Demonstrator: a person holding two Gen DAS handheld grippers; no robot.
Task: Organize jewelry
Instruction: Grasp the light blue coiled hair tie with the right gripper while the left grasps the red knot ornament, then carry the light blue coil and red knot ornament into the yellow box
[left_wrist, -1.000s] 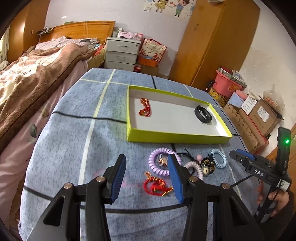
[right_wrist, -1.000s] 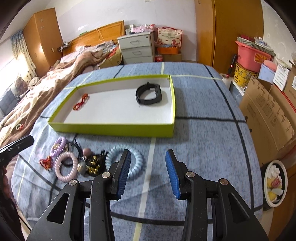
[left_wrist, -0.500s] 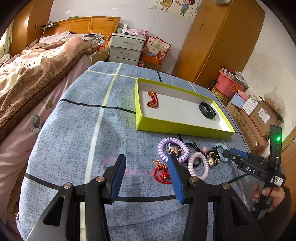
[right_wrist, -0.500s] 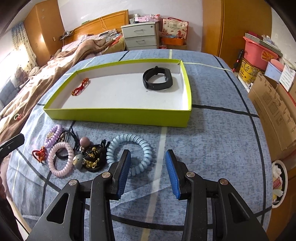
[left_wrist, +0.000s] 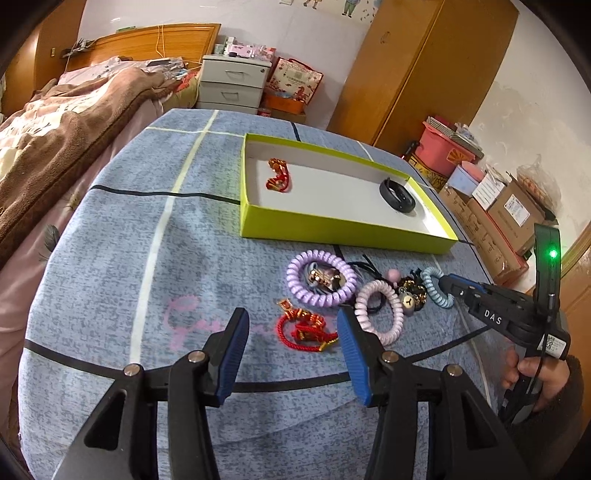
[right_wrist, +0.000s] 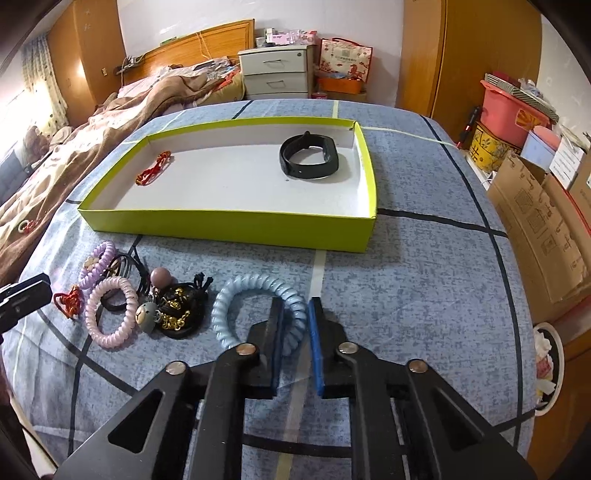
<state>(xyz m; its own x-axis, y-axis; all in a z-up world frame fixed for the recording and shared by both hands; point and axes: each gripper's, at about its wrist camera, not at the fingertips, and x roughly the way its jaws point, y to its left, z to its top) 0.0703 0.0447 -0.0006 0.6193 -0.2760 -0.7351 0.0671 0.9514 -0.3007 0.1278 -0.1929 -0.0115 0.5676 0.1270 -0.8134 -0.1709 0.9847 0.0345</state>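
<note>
Green tray (right_wrist: 229, 225): two pieces; three coil ties (right_wrist: 258, 314) outside.

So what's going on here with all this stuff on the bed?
A person is sorting jewelry with a gripper in each hand. The right gripper has its fingers closed on the blue coil, which lies on the blanket. The left gripper is open, above the red bracelet. The green box already holds a black band and a red charm. The purple coil, pink coil and a dark tangle are outside the box.
</note>
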